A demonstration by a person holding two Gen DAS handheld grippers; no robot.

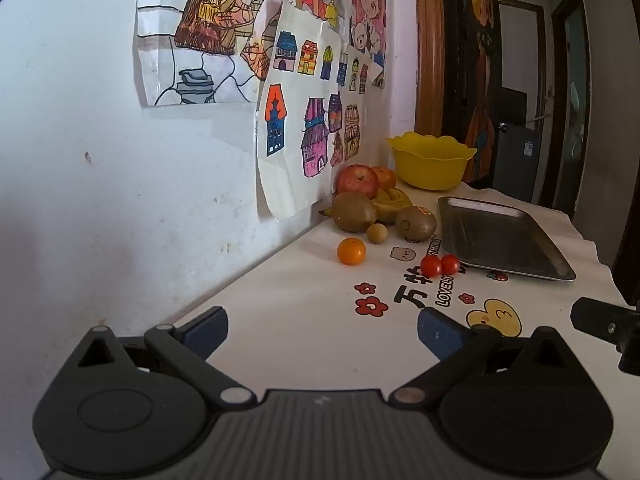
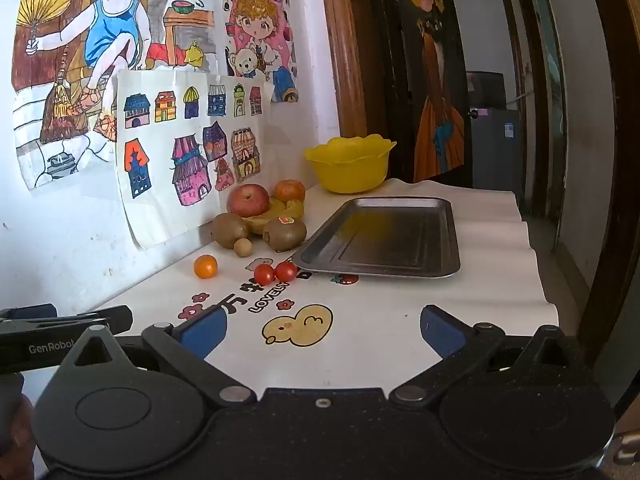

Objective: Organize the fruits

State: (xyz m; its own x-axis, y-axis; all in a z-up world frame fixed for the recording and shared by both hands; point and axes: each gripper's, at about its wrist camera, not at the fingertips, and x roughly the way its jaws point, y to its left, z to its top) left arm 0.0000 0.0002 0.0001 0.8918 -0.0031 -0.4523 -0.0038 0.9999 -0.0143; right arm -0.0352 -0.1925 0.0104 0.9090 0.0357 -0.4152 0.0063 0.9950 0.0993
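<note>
A pile of fruit lies by the wall: a red apple [image 1: 357,179] [image 2: 248,199], two kiwis [image 1: 354,212] [image 2: 285,234], bananas [image 1: 394,201] [image 2: 286,210], a small brown longan [image 1: 377,233] [image 2: 243,247], a small orange [image 1: 351,251] [image 2: 205,266] and two cherry tomatoes [image 1: 439,265] [image 2: 275,273]. A metal tray [image 1: 500,236] [image 2: 384,236] and a yellow bowl [image 1: 431,161] [image 2: 349,164] stand to the right, both with nothing inside. My left gripper [image 1: 322,332] and right gripper [image 2: 323,330] hover open over the near tablecloth, well short of the fruit, holding nothing.
The white tablecloth [image 1: 312,320] [image 2: 360,344] carries cartoon prints. Children's drawings [image 1: 308,128] [image 2: 176,140] hang on the wall close behind the fruit. The table's right edge drops off toward a doorway [image 2: 496,92]. The other gripper's body shows at each view's side.
</note>
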